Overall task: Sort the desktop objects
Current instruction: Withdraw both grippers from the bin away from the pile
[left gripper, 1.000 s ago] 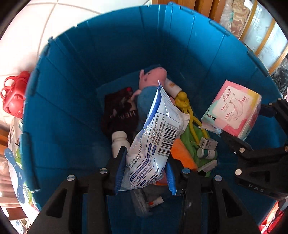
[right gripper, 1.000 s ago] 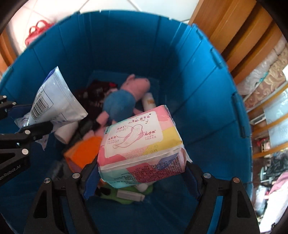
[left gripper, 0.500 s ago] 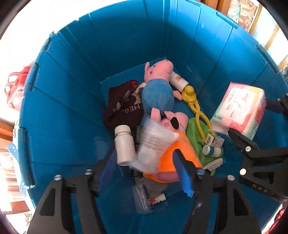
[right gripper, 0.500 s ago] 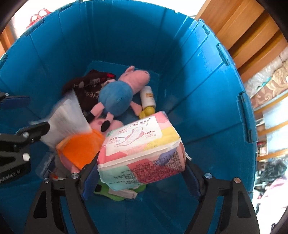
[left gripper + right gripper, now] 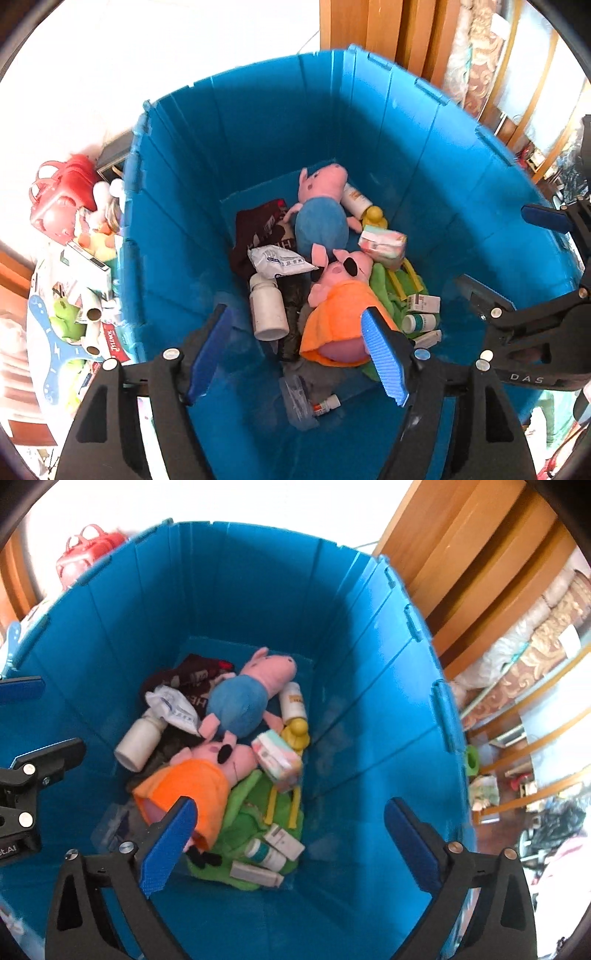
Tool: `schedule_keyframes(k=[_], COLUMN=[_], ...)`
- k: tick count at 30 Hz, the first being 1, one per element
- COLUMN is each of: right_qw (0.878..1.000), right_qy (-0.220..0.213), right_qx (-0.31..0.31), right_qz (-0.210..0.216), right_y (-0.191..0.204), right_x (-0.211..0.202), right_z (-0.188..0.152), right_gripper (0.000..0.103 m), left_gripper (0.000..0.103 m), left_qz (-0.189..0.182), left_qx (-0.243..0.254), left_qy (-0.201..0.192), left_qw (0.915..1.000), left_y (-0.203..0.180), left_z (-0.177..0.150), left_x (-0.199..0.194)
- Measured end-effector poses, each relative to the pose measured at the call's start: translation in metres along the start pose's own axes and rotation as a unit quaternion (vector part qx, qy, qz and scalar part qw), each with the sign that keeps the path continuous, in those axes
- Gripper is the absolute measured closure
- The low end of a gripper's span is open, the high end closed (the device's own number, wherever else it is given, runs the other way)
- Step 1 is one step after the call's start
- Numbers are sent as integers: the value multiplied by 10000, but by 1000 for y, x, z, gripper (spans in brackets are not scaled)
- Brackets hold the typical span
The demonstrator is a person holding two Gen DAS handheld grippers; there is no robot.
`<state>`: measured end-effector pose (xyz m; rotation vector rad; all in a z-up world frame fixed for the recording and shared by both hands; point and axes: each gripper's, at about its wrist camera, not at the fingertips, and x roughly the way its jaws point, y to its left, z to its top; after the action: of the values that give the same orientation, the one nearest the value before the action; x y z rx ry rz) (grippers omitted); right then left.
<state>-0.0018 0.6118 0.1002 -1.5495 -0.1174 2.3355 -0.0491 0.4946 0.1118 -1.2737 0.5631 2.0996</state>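
Both the left gripper [image 5: 299,347] and right gripper [image 5: 291,843] have just been opening and hang empty above the deep blue plastic bin [image 5: 369,686]. The soft pastel-wrapped pad pack [image 5: 277,760] lies near its far right corner, light and squashy, best pinched across its broad faces

"DAS" on right gripper [image 5: 491,295]

blue bin [image 5: 177,206], mixed colours inside

pink pig plush in blue top [image 5: 321,218] at bin's far end; nearer, pink pig in orange [image 5: 338,314] w/ black shades. white bottle [image 5: 267,310], white pouch w/ blue print [image 5: 279,260], pastel pack [image 5: 382,242], green cloth [image 5: 251,812], yellow toy [image 5: 295,734]. red bag [image 5: 59,192] outside bin.
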Motion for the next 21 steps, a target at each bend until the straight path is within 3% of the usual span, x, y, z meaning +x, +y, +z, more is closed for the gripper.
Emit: schedule_keyframes(k=[6, 11, 19, 21], right_qw=[9980, 9944, 9803, 9735], right_qy=[-464, -842, -1630, -1882], right_qx=[428, 639, 1114, 1300], right_qz=[79, 3, -80, -64], right_y=[9, 27, 61, 72], right_x=[-48, -82, -130, -139], right_z=[-25, -47, -85, -98], right_gripper=[0, 0, 0, 0], left_gripper=[23, 23, 22, 17], left_qz=[61, -114, 43, 181], left_qx=[27, -47, -270, -384], left_qy=[-1026, -1583, -2629, -2885], left_qw=[9947, 9873, 9644, 9565], left_y=[16, 28, 52, 61], left_z=[-34, -63, -122, -139], left_x=[-54, -86, -126, -136])
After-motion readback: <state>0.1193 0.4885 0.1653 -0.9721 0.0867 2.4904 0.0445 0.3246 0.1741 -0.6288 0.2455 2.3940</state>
